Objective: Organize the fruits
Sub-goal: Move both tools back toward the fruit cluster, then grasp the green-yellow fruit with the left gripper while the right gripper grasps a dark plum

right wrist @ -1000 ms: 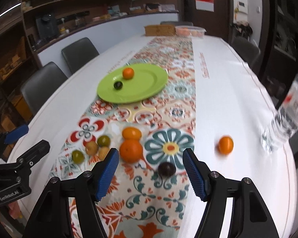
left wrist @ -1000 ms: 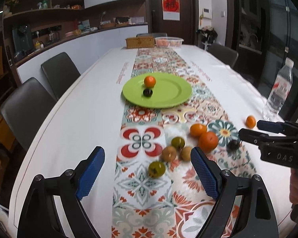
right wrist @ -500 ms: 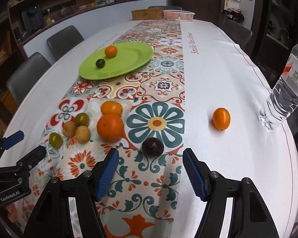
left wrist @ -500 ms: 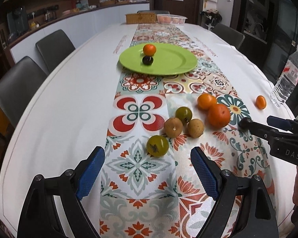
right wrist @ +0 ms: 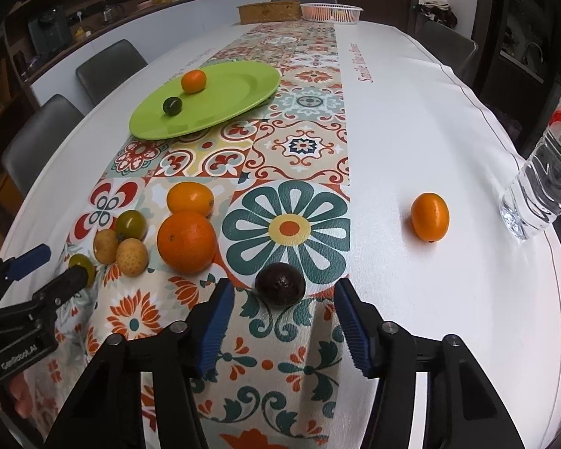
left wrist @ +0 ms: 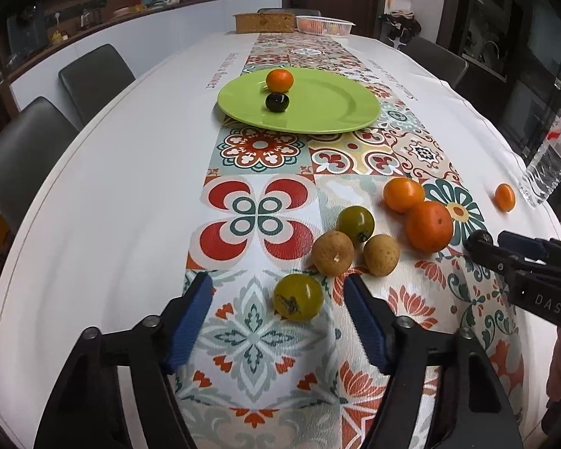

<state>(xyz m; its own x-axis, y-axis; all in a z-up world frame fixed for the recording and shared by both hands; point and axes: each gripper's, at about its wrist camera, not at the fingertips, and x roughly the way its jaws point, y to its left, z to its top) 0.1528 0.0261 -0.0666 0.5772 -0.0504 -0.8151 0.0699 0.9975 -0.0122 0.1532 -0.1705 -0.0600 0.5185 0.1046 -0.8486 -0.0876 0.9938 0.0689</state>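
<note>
My left gripper [left wrist: 278, 293] is open, its jaws either side of a yellow-green tomato [left wrist: 298, 296] on the patterned runner. Past it lie two brown fruits [left wrist: 333, 253], a green tomato [left wrist: 355, 223] and two oranges [left wrist: 428, 226]. My right gripper [right wrist: 282, 301] is open, its jaws flanking a dark purple fruit [right wrist: 279, 288]. A green plate [left wrist: 299, 101] farther up holds a small orange [left wrist: 279, 79] and a dark fruit [left wrist: 276, 101]. A lone kumquat [right wrist: 429, 217] lies on the white cloth to the right.
A clear water bottle [right wrist: 546, 187] stands near the table's right edge. A wicker box [left wrist: 264, 22] and a white basket [left wrist: 323, 24] sit at the far end. Grey chairs [left wrist: 93, 75] line the left side.
Both grippers have moved down and forward toward the table. The yellow-green tomato now sits between the left jaws and the dark fruit between the right jaws.
</note>
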